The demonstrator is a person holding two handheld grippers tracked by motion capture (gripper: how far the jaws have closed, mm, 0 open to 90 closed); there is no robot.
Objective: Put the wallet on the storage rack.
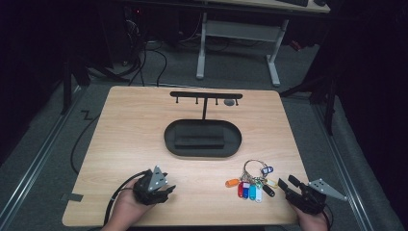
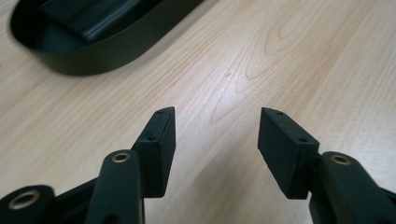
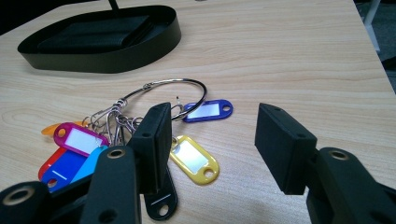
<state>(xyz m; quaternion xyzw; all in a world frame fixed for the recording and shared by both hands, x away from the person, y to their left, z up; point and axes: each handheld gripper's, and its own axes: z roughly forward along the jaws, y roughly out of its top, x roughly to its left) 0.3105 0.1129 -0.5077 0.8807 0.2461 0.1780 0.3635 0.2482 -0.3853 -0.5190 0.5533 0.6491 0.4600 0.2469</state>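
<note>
- Landmark: black oval tray (image 1: 169,139), resting at the middle of the wooden table (image 1: 125,125); a flat black block (image 1: 199,136) lies inside it. In the left gripper view the tray (image 2: 93,58) sits at the upper left, and in the right gripper view the tray (image 3: 116,60) sits at the upper left beyond the keys.
- Black T-shaped hook stand (image 1: 205,98): rises from the far edge of the tray, its crossbar level above the table; a small grey item hangs near the bar's right end, too small to identify.
- Key-tag bunch (image 1: 251,183): lies flat on the table on the near right side of the tray, apart from it. A metal ring (image 3: 175,95) gathers tags in orange, red, blue, white, yellow, purple and black; the yellow tag (image 3: 194,158) and the blue-violet tag (image 3: 208,109) lie on the side nearest the right gripper.
- Right gripper (image 1: 294,184): held in a hand at the near right corner of the table, to the near right of the tray, just beside the key-tag bunch. Its jaws stand wide apart with nothing between them; in the right gripper view the left jaw overlaps the tags, and contact cannot be judged.
- Left gripper (image 1: 166,186): held in a hand to the near left of the tray, well apart from the key-tag bunch. Its jaws stand apart over bare wood, holding nothing.
</note>
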